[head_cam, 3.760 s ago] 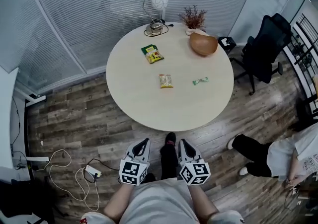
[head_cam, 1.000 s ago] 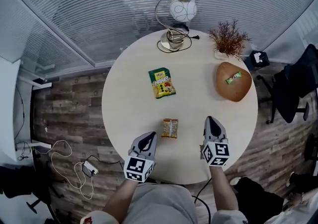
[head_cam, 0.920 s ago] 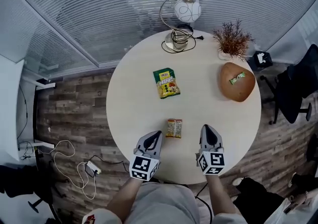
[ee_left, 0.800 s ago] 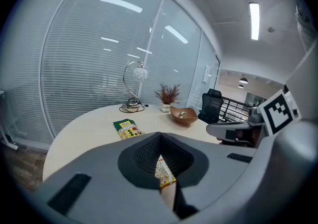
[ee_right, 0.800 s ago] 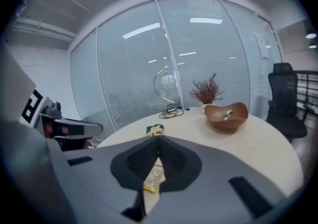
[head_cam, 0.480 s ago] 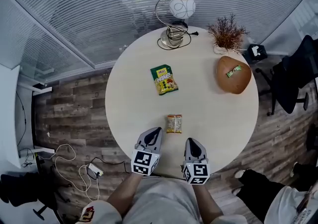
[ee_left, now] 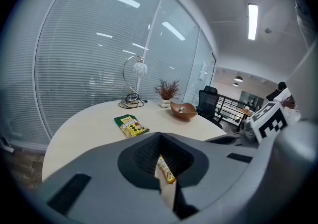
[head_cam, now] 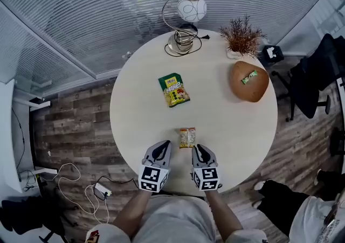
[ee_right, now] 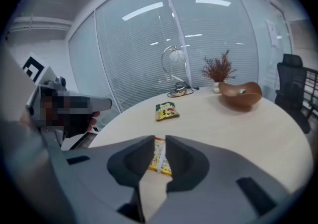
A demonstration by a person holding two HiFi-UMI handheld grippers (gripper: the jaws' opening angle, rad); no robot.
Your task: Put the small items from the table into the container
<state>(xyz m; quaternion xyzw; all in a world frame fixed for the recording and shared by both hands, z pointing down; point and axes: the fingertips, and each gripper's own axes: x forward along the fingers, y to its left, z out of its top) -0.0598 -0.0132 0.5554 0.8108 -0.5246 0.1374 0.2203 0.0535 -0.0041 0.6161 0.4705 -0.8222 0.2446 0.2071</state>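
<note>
Right tongs (head_cam: 198, 149), empty and just opening to a narrow slit, point across the table (head_cam: 140, 112) at the orange snack packet (head_cam: 187, 137). The packet lies close at their 11 o'clock, its long axis running 12 to 6. Left tongs (head_cam: 163, 146), closed on nothing, sit slightly farther off, with the packet at their 2 o'clock. The brown bowl (head_cam: 237, 88) stands well away at 1 o'clock.

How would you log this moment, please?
left gripper shut, empty; right gripper opening, empty, near orange packet; candy in bowl; green packet on table
</note>
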